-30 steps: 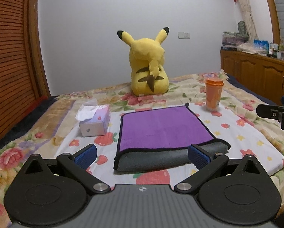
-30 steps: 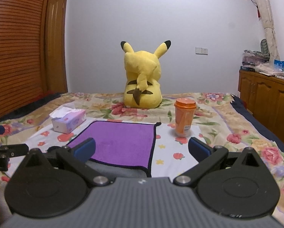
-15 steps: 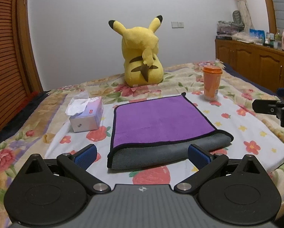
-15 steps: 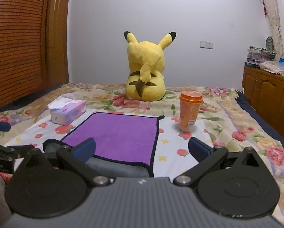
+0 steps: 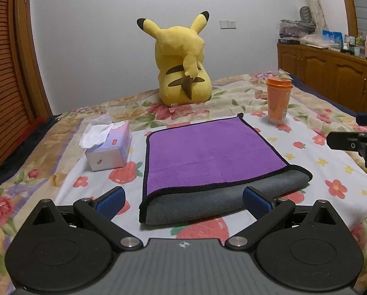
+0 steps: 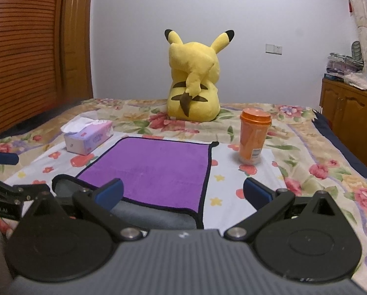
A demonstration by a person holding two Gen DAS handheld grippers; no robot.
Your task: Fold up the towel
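A purple towel (image 5: 213, 152) with black trim lies folded on the bed, its grey underside showing along the near fold. It also shows in the right wrist view (image 6: 156, 169). My left gripper (image 5: 183, 200) is open and empty, just before the towel's near grey fold. My right gripper (image 6: 183, 193) is open and empty, near the towel's front right corner. The right gripper's fingers (image 5: 350, 142) show at the right edge of the left wrist view.
A yellow plush toy (image 5: 181, 73) sits behind the towel. An orange cup (image 5: 279, 100) stands at the towel's far right. A tissue box (image 5: 109, 145) lies to its left. The flowered bedspread (image 5: 331, 172) covers the bed. A wooden cabinet (image 5: 331, 73) stands at right.
Both grippers have drawn back and risen a little from the towel, still open. The towel lies as it did.
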